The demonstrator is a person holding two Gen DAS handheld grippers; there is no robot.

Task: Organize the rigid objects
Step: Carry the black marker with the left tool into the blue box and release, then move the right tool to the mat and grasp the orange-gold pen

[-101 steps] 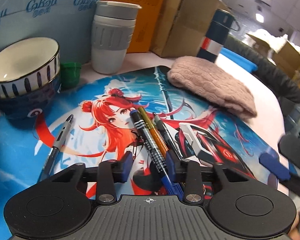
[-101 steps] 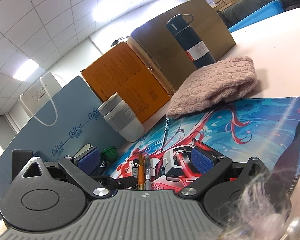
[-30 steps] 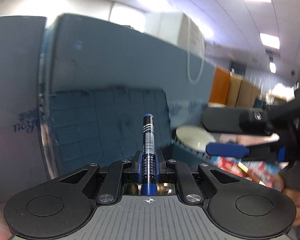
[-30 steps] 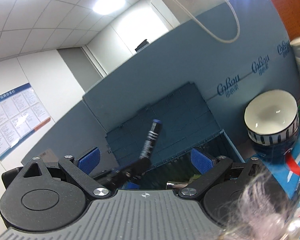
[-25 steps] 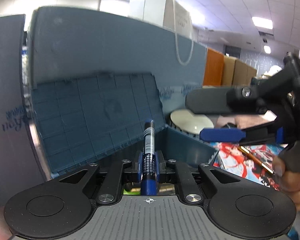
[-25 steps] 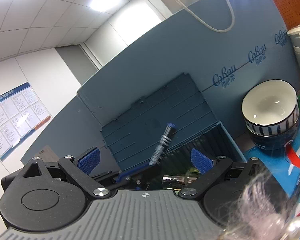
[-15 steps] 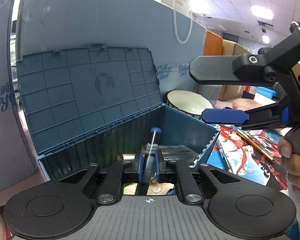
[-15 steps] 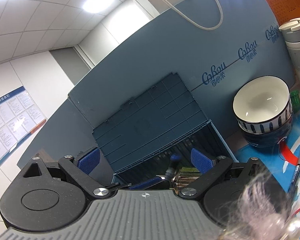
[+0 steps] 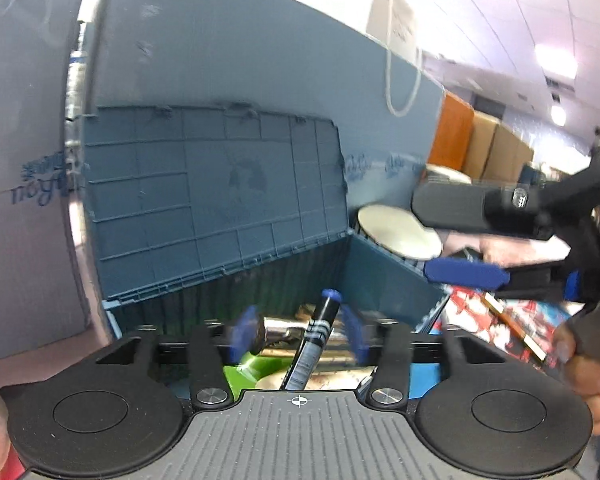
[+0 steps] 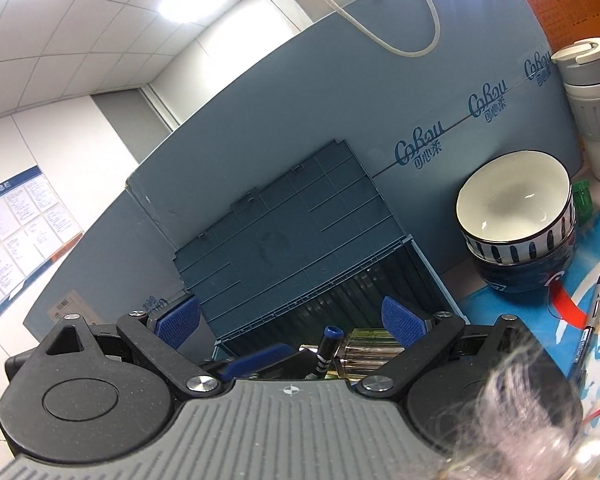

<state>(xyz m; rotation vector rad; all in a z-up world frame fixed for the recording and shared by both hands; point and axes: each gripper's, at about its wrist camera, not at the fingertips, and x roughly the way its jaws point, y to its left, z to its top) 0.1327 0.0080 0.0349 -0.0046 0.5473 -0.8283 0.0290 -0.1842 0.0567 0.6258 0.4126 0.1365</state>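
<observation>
The left claw (image 9: 296, 334) has just been opening and its pads stand clear of the pen (image 9: 314, 340), which leans loose over the open blue box (image 9: 384, 276): the drop-off step, with withdrawal next. Only the right-wrist view shows the spread, empty right claw (image 10: 290, 316), the bowls (image 10: 516, 216) and another pen (image 10: 590, 332) left on the worktop.

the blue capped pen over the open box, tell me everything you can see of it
The dark pen with a blue cap and white-banded barrel leans cap-up and tilted over the open blue plastic box. It sits between the left tool pads, which have just been opening and no longer press it. Its lower end is hidden behind the tool body.
</observation>
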